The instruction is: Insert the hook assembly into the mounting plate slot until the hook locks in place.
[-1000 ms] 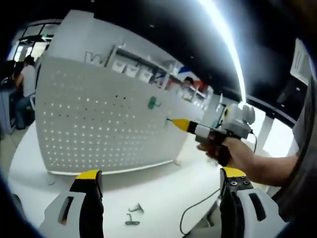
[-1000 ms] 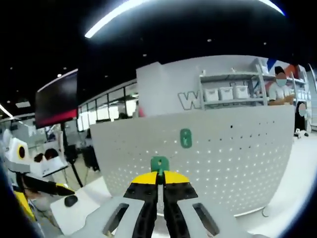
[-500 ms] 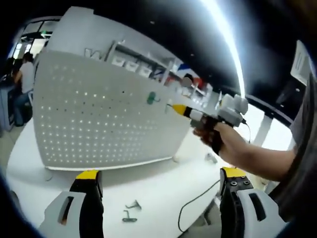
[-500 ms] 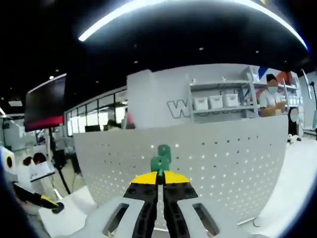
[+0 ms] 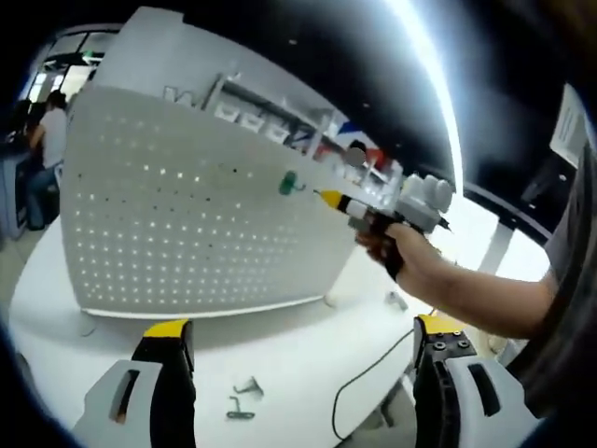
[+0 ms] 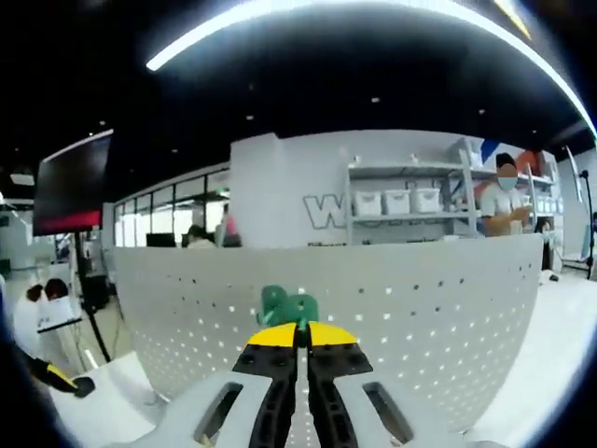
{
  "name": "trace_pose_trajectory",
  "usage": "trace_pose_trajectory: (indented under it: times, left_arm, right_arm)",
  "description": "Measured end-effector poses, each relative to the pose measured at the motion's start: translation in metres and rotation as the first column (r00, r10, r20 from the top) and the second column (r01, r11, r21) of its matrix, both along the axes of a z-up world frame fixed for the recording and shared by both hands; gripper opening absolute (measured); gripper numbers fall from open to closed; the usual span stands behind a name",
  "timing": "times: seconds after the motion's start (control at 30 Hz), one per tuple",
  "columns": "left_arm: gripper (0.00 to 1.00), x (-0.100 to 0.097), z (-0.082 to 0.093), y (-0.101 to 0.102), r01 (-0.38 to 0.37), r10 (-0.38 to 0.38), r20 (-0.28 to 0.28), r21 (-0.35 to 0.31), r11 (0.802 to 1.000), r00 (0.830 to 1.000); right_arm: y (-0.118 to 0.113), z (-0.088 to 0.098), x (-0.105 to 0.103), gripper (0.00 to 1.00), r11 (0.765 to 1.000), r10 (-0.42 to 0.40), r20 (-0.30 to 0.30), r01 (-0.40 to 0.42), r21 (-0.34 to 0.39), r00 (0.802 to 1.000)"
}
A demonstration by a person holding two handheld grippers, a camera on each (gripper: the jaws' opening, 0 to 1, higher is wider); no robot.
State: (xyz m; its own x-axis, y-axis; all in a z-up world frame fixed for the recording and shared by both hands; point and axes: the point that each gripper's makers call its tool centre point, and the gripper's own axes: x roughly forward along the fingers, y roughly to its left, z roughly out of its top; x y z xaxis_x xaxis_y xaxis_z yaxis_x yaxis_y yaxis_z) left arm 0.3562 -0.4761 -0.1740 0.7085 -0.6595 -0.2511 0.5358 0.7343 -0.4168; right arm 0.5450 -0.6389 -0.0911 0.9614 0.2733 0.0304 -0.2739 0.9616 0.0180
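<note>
In the left gripper view, my left gripper hangs released, its yellow-tipped jaws wide apart over the smooth white table. Two small grey metal hooks lie between them. Beyond stands the white perforated mounting plate, one green hook already hanging on it. My hand holds the right gripper just beside that hook.

In the right gripper view, my right gripper is clenched on a second green hook, close against the dotted plate.
</note>
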Motion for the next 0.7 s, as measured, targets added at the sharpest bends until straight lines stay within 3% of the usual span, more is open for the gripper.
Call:
trace_pose_trajectory:
  times: [0.47, 0.7]
  left_arm:
    - [0.98, 0.001, -0.003, 0.007, -0.024, 0.024, 0.006, 0.020, 1.000, 1.000]
    - [0.97, 0.001, -0.005, 0.009, -0.030, 0.030, -0.001, 0.020, 0.999, 1.000]
  right_arm:
    - [-0.008, 0.018, 0.020, 0.00, 0.998, -0.056, 0.050, 0.056, 0.014, 0.997]
    - [-0.009, 0.014, 0.020, 0.00, 0.998, -0.068, 0.049, 0.068, 0.003, 0.996]
